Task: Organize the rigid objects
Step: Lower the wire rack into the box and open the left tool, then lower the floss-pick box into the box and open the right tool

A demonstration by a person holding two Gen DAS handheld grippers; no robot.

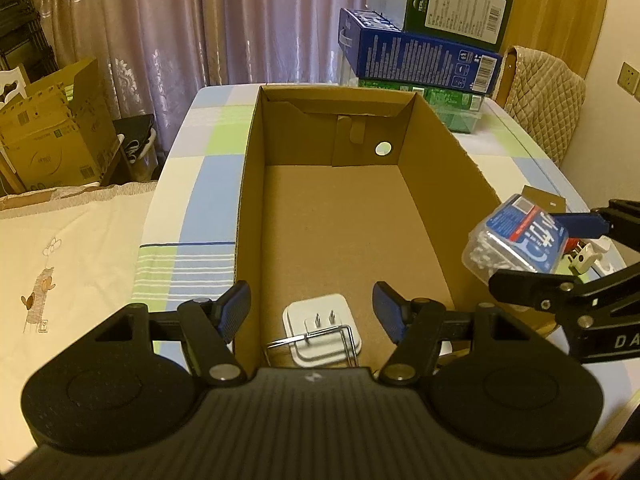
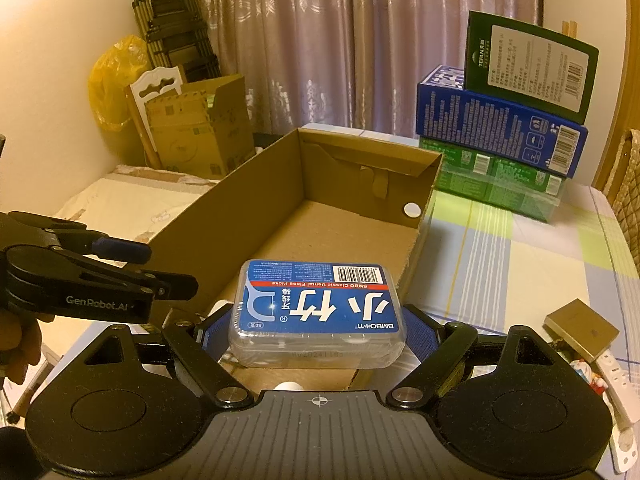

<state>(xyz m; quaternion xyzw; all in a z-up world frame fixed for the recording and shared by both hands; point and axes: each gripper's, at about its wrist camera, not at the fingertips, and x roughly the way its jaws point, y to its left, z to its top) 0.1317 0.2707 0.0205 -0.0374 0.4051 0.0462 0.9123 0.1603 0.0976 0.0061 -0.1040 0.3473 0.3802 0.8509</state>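
Indoors, checked tablecloth, drawn curtains.

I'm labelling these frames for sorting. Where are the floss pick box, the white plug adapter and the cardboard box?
floss pick box (image 2: 318, 312): right wrist view, blue label.
white plug adapter (image 1: 320, 326): left wrist view, face by its prongs.
cardboard box (image 1: 340, 216): left wrist view, bare floor.

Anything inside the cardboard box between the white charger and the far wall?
No. Beyond the white charger and a wire piece lying on it, the cardboard box floor is bare to the far wall; the left wrist view shows it.
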